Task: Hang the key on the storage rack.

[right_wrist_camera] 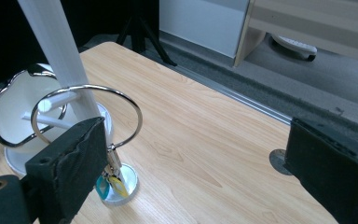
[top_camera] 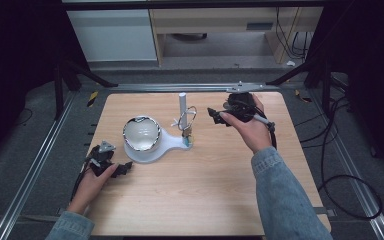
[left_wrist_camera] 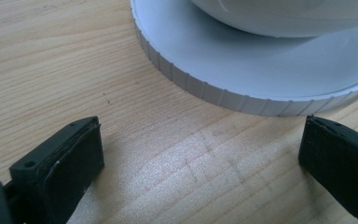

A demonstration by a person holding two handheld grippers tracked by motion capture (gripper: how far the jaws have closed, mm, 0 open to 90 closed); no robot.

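My right gripper (top_camera: 215, 116) stood wide and empty just beside the key ring (right_wrist_camera: 87, 116), which hung on the white stand's (top_camera: 156, 146) peg. My left gripper (top_camera: 125, 168) rested wide near the base. Brushing the ring in withdrawing could have unhooked it.
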